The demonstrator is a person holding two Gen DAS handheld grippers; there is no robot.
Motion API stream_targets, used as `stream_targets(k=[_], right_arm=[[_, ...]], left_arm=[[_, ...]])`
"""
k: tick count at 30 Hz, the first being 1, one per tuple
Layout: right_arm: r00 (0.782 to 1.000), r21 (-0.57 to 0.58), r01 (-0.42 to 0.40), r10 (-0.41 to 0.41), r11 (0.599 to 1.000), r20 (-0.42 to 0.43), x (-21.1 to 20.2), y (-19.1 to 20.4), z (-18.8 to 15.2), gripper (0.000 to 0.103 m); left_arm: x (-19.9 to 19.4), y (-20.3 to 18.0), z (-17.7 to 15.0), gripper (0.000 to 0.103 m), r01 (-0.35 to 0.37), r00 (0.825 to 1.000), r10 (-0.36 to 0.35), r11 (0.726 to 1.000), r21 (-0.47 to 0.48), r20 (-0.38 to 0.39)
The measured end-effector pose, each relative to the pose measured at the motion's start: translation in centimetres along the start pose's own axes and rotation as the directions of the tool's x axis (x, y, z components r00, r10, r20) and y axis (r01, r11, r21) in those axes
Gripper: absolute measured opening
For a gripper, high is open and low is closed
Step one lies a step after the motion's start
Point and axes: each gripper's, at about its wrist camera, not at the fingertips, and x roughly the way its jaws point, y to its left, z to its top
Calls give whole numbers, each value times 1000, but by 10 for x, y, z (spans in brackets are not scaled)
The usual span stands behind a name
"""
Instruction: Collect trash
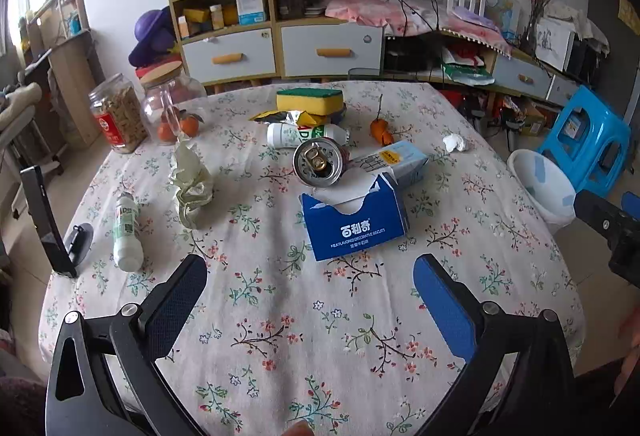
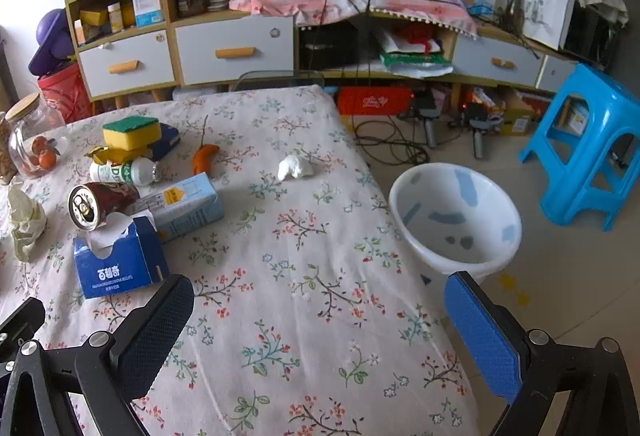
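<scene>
One table (image 1: 304, 336), covered with a floral cloth, carries all the trash. One white bin (image 2: 456, 220) stands on the floor just beside the table's right edge, with one blue stool (image 2: 588, 151) beyond it.

Item count on the table, largest first:
- One torn blue biscuit box (image 1: 356, 232), near the middle.
- One pale blue carton (image 1: 396, 159), lying on its side, touching the box from behind.
- Two white plastic bottles: one (image 1: 127, 236) lying near the left edge, one (image 1: 304, 133) lying behind the can.
- One drink can (image 1: 318, 161), on its side, opened top facing me, against the carton.
- One crumpled cream wrapper (image 1: 191, 183).
- One yellow-green sponge (image 1: 310, 100) atop a foil packet.
- One orange peel (image 1: 380, 129).
- One white tissue wad (image 2: 295, 167).

My left gripper (image 1: 310, 276) is spread wide, holding nothing, above bare cloth just short of the box. My right gripper (image 2: 318, 300) is likewise spread wide and empty, over the table's right edge near the bin.
</scene>
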Motion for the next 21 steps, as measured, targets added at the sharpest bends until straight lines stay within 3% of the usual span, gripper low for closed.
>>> stream_targets(k=[21], right_arm=[[1000,-3,1,-1,1000,-3,1,3,0,103]], left_arm=[[-4,3,0,103,-6,1000,6,1000,-3,13]])
